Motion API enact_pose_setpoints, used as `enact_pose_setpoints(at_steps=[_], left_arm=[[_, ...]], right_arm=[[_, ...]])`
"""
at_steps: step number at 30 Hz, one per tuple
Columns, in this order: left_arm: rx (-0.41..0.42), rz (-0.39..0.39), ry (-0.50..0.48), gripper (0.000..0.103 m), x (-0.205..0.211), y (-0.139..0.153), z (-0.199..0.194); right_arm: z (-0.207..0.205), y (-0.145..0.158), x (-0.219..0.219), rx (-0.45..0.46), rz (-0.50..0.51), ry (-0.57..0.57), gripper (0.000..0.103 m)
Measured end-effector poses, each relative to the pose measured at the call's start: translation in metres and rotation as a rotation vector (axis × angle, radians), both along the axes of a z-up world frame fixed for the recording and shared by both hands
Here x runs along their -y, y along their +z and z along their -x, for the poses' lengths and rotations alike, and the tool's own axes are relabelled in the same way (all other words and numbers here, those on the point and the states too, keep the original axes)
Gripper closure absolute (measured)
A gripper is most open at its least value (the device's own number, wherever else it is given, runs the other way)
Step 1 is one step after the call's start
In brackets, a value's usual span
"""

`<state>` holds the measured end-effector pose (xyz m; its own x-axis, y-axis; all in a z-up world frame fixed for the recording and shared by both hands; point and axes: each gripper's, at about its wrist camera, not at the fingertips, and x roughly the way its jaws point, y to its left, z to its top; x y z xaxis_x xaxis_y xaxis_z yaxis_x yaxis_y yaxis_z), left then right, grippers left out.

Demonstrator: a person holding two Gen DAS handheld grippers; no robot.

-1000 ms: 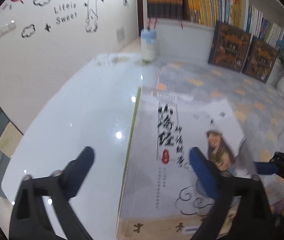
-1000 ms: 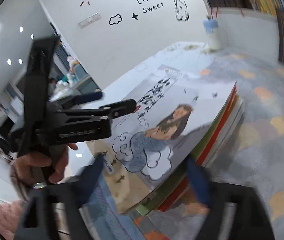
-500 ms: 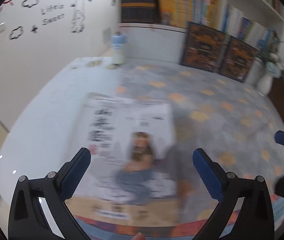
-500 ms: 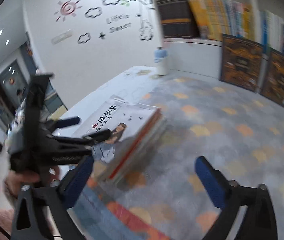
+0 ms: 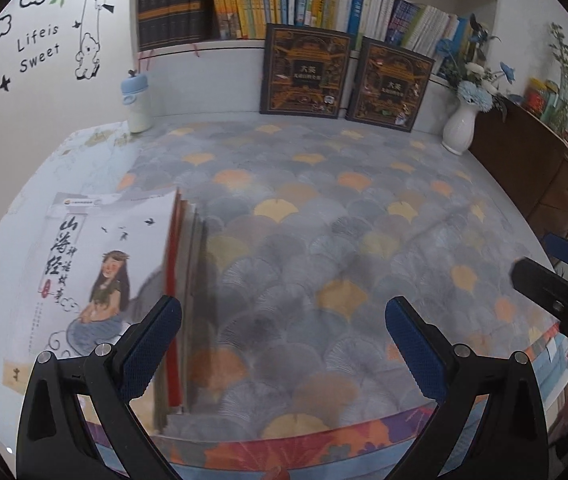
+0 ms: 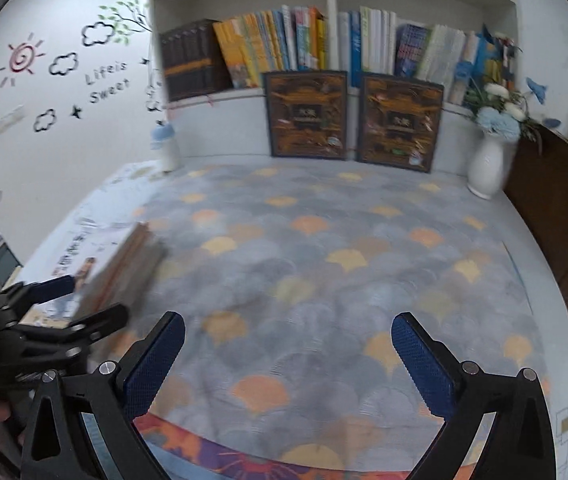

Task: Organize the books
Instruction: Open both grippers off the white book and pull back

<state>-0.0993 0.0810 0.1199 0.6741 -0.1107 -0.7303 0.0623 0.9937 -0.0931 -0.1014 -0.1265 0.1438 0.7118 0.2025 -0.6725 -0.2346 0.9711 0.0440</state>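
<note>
A stack of books (image 5: 104, 264) lies flat at the left of the patterned table cover (image 5: 323, 220); its top book is white with a drawn girl and black lettering. My left gripper (image 5: 284, 316) is open and empty, just right of the stack's spine edge, its left finger overlapping the stack's corner in the picture. The right gripper (image 6: 287, 326) hangs open over bare cover with nothing between its blue pads. In the right wrist view the stack (image 6: 124, 264) sits far left, beside the left gripper (image 6: 88, 300). The right gripper (image 5: 539, 260) shows at the left wrist view's right edge.
Two dark ornate books (image 5: 303, 72) (image 5: 387, 80) lean against the bookshelf (image 5: 244, 4) at the back. A blue-capped bottle (image 5: 136, 100) stands back left, a white vase with flowers (image 5: 457, 128) back right. A dark wooden cabinet (image 5: 543, 168) borders the right side.
Both grippers have drawn back from the stack and swung to the right. The right gripper's jaws came off the stack's edge and opened wider. The stack stays at the left.
</note>
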Motion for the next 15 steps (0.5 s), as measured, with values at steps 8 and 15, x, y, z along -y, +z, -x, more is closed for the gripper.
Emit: enact_pose_setpoints(at_steps=[8, 15], left_arm=[[-0.008, -0.006, 0.029, 0.001, 0.000, -0.004, 0.001], [-0.014, 0.002, 0.042, 0.001, -0.004, -0.006, 0.001]], right_arm=[[-0.010, -0.014, -0.001, -0.044, -0.011, 0.037, 0.000], [-0.010, -0.017, -0.001, -0.054, -0.018, 0.034, 0.000]])
